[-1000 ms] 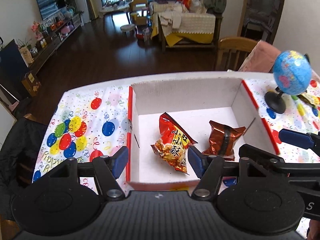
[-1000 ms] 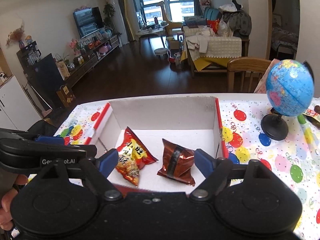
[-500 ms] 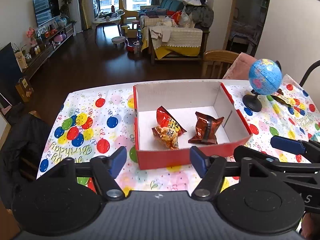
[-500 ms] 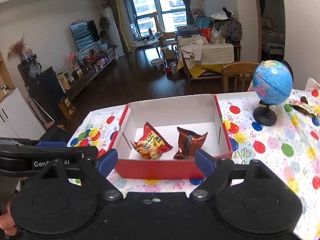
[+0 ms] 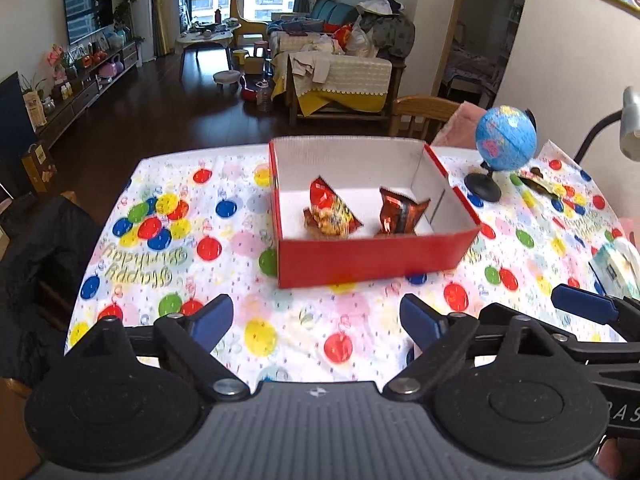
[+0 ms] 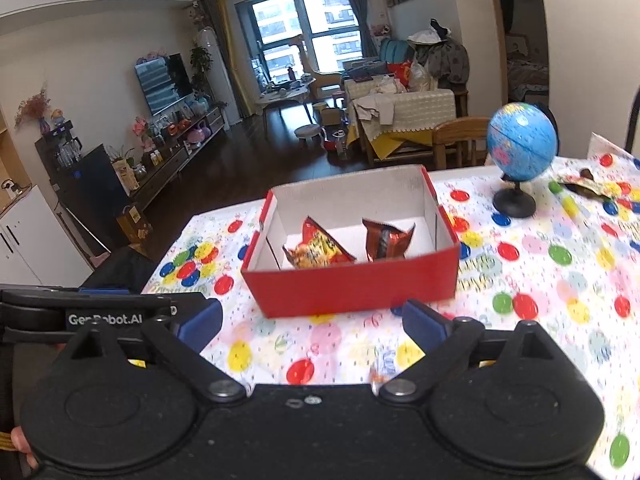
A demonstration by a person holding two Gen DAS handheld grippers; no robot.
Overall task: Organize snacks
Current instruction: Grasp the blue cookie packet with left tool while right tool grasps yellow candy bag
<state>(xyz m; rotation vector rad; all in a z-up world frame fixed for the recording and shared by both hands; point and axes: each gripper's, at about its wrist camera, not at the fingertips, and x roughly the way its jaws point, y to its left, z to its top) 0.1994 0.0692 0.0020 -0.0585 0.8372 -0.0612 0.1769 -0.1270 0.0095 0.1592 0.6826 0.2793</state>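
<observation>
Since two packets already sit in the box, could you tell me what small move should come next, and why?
Probably swing the right gripper, open and empty, toward the loose snack beside the globe; it lies outside the box.

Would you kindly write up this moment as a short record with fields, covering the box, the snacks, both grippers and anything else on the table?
container: red box, open top, on balloon tablecloth
in box: orange-red snack packet left, brown foil packet right
left gripper: jaws just opened wider, nothing between them
right gripper: jaws just opened wider, nothing between them
outside box: globe; snack wrapper beside it
</observation>
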